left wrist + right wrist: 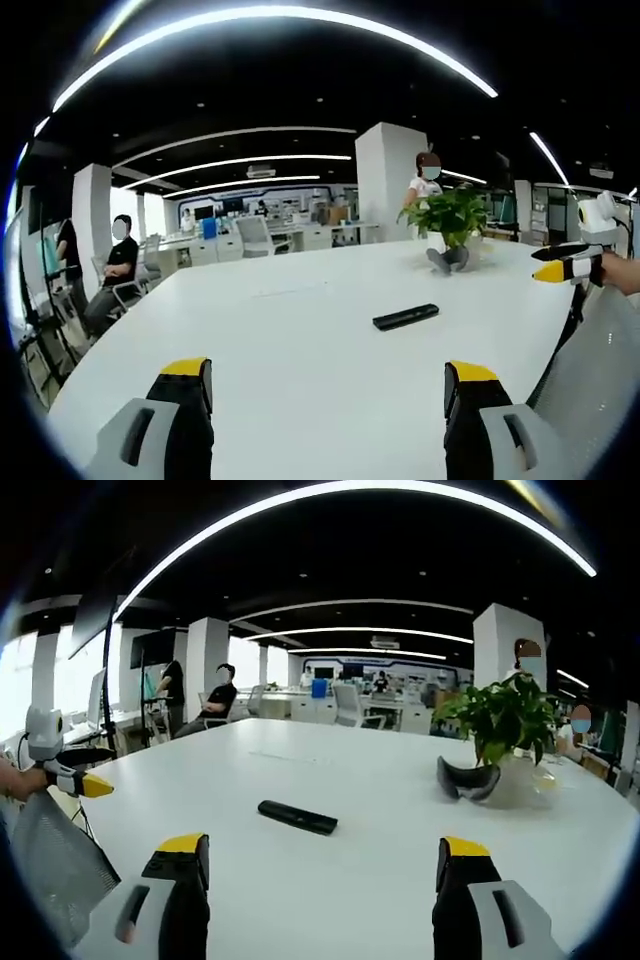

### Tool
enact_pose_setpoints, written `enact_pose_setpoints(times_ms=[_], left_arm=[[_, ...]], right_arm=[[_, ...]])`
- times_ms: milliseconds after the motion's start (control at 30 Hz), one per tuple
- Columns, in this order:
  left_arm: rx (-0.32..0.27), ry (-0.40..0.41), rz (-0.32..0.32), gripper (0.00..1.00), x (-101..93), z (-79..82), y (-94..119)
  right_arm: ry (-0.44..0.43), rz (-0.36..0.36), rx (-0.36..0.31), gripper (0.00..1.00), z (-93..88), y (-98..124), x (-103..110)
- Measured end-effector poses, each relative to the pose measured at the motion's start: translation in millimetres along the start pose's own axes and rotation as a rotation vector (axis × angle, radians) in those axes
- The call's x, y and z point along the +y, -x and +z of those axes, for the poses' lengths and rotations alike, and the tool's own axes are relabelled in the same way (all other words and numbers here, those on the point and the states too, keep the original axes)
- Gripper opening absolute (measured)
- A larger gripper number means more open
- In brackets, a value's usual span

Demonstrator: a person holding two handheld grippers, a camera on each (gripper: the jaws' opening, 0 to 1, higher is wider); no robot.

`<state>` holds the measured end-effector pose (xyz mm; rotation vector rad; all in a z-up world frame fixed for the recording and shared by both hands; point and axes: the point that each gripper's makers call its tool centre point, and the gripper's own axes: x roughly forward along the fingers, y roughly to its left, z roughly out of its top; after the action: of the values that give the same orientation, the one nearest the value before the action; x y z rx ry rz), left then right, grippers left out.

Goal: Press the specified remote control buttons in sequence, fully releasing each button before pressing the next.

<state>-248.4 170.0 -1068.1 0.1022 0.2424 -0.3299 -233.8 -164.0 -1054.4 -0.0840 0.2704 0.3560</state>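
Observation:
A slim black remote control (405, 317) lies flat on the white table (300, 360), near its middle. My left gripper (328, 378) hovers over the table's near side, well short of the remote, open with nothing between its yellow-tipped jaws. In the right gripper view the remote (297, 817) lies just ahead of my right gripper (320, 852), slightly left of centre. That gripper is also open, its jaws apart from the remote. Each gripper shows in the other's view: the right gripper (548, 263) at the table's right edge, the left gripper (95, 785) at the left edge.
A potted green plant (450, 225) stands on the table beyond the remote, its dark pot (468, 778) to the remote's right. A person sits on a chair (115, 270) off the table's far left; another stands behind the plant (428, 180). Office desks fill the background.

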Motion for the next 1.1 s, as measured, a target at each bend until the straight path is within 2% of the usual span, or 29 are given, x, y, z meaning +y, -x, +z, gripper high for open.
enact_pose_setpoints(times_ms=[67, 200, 433, 533, 667, 800, 933, 1000, 1067, 1100], left_arm=[[0.01, -0.003, 0.003, 1.0, 0.3, -1.1, 0], [-0.018, 0.004, -0.017, 1.0, -3.9, 4.6, 0], [0.008, 0.003, -0.052, 1.0, -9.4, -0.8, -2], [0.022, 0.009, -0.056, 1.0, -8.1, -4.0, -2], [0.007, 0.052, -0.053, 1.0, -1.9, -5.6, -2], [0.045, 0.119, -0.109, 1.0, -9.3, -14.3, -3], [0.07, 0.043, -0.157, 1.0, -21.6, -15.7, -4], [0.061, 0.009, -0.214, 1.0, -33.2, -14.0, -3], [0.062, 0.005, -0.242, 1.0, -38.8, -14.0, -3], [0.067, 0.009, -0.235, 1.0, -38.0, -14.6, -3]], right_arm=[[-0.01, 0.031, 0.003, 0.92, 0.2, 0, 6], [-0.004, 0.015, -0.004, 0.93, 1.5, 1, 2], [-0.006, -0.014, 0.04, 0.92, -6.6, 1, -3], [0.004, -0.043, 0.041, 0.93, -6.0, 1, -8], [0.045, -0.14, 0.091, 0.94, -12.7, 5, -21], [0.028, -0.171, 0.114, 0.93, -18.4, 5, -28], [0.008, -0.176, 0.131, 0.93, -21.3, 5, -29], [0.012, -0.181, 0.133, 0.94, -22.0, 6, -30], [0.002, -0.181, 0.116, 0.94, -19.1, 6, -31], [-0.001, -0.18, 0.112, 0.94, -18.6, 7, -31]])
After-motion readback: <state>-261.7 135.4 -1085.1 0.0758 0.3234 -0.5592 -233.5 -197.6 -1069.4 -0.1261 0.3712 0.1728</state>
